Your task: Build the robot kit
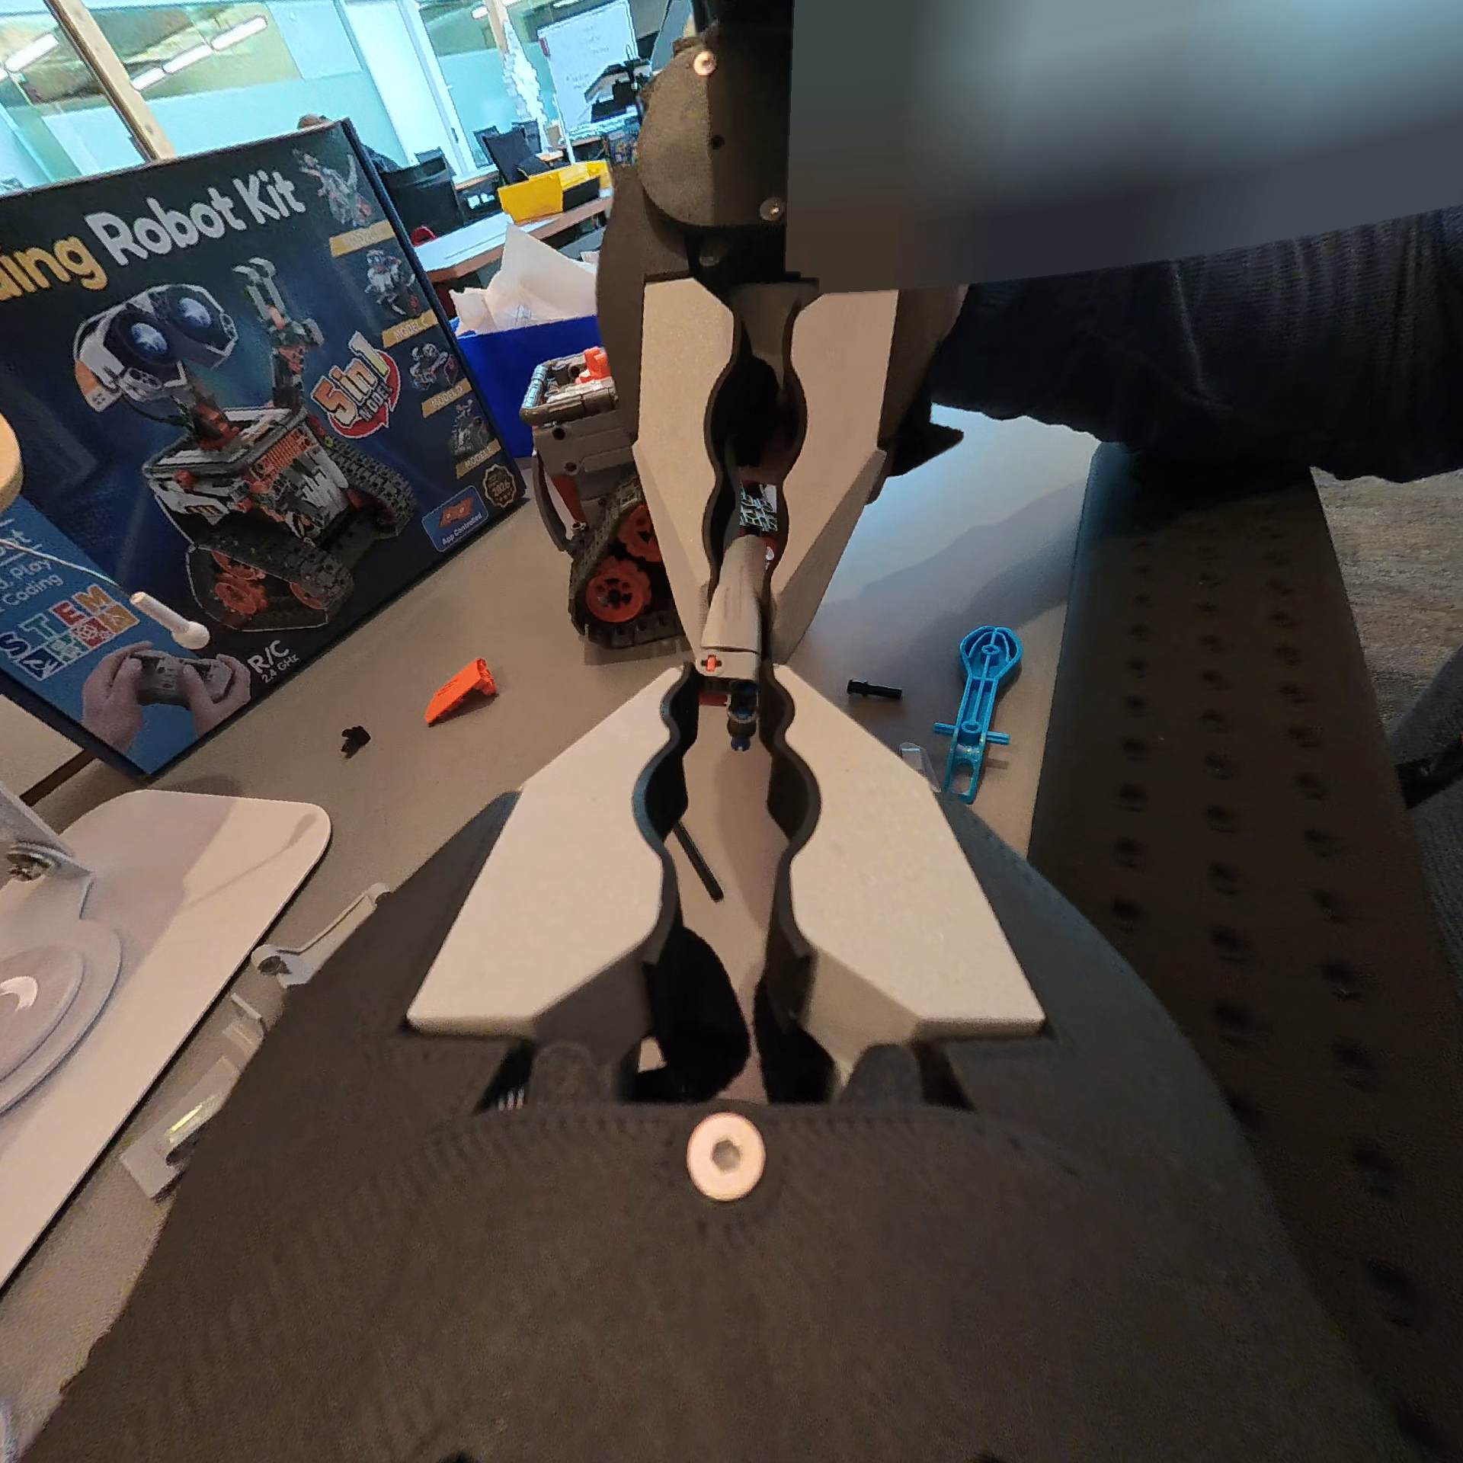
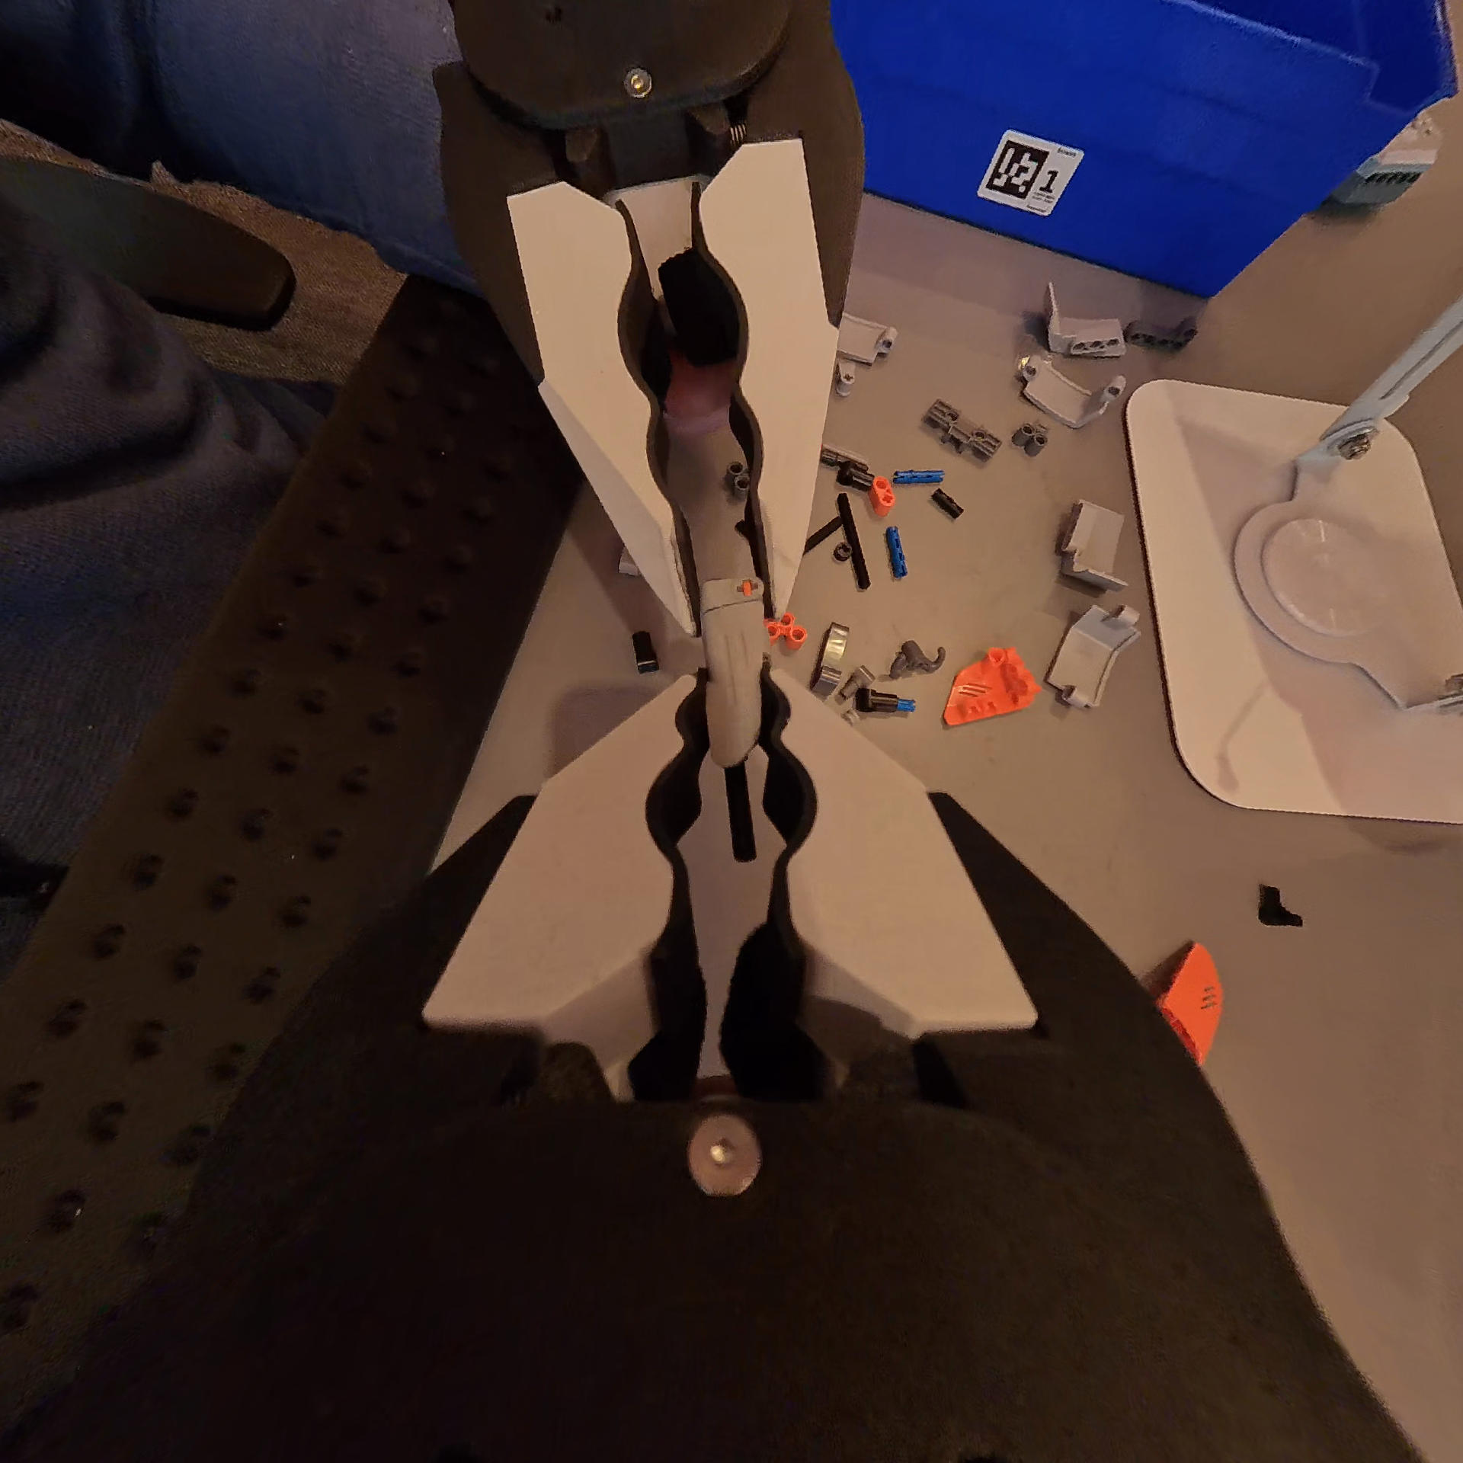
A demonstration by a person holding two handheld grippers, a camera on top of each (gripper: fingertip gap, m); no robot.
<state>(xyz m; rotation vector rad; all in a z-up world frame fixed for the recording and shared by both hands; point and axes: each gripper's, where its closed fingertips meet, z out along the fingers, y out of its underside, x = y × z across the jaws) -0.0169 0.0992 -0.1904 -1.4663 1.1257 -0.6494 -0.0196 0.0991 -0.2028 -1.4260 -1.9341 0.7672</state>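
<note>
Looking through the left wrist view, I see my left gripper clenched on one end of a small grey brick assembly, with the right gripper meeting it tip to tip above the grey table; a tracked robot model stands just behind. In the right wrist view, my right gripper clamps the assembly's other end, a black axle running back between its fingers, loose pieces scattered to the right.
</note>
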